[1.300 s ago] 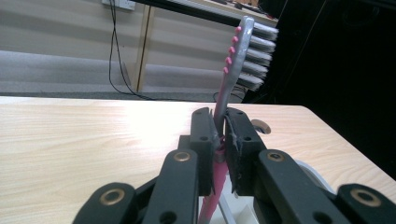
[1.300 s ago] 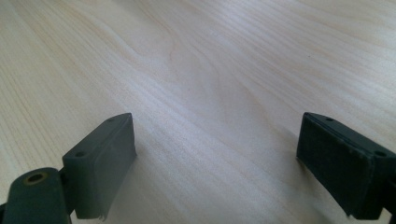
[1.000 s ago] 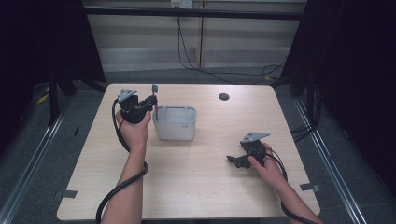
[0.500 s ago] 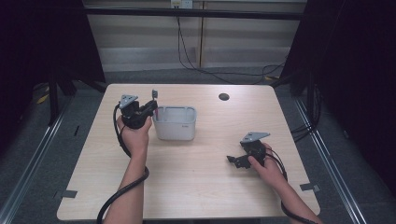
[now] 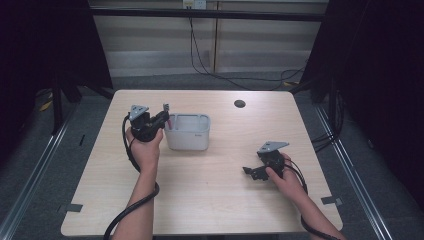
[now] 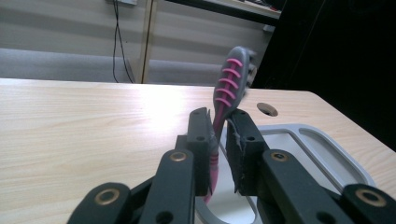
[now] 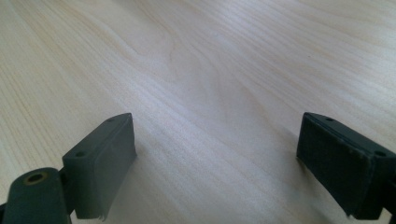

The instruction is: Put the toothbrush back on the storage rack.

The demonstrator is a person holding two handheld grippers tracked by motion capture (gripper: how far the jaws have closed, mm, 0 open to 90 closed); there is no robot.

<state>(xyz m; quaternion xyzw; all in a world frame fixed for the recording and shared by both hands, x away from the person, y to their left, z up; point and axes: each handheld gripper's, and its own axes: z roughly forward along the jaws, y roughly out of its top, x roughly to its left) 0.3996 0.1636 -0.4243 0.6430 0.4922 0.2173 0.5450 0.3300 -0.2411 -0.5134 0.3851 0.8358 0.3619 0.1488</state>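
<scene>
Pale wood of the surface (image 5: 210, 200) lies bare around one grey caddy (image 5: 188, 132), which is set left of the middle, well apart from every edge. One pink-and-grey toothbrush (image 6: 225, 98) is held upright over the caddy's left rim, between the left gripper (image 6: 218, 140) fingers, which have just been opening slightly. The right gripper (image 7: 215, 154) fingers are spread wide and hold nothing, low over bare wood.

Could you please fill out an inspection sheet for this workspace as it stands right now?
Surface: light wooden table, one round cable hole near the far edge.
Job's things: pink-and-grey toothbrush, upright over the grey tray.
Clutter: nothing seen.
Grippers: left tongs nearly shut with the toothbrush handle between the pads, which have just been opening slightly; right tongs open, nothing between them, low over bare table.
Cables: a black cable trails from the left tongs; wall cables behind the table.
Surroundings: dark curtains, grey floor.
</scene>
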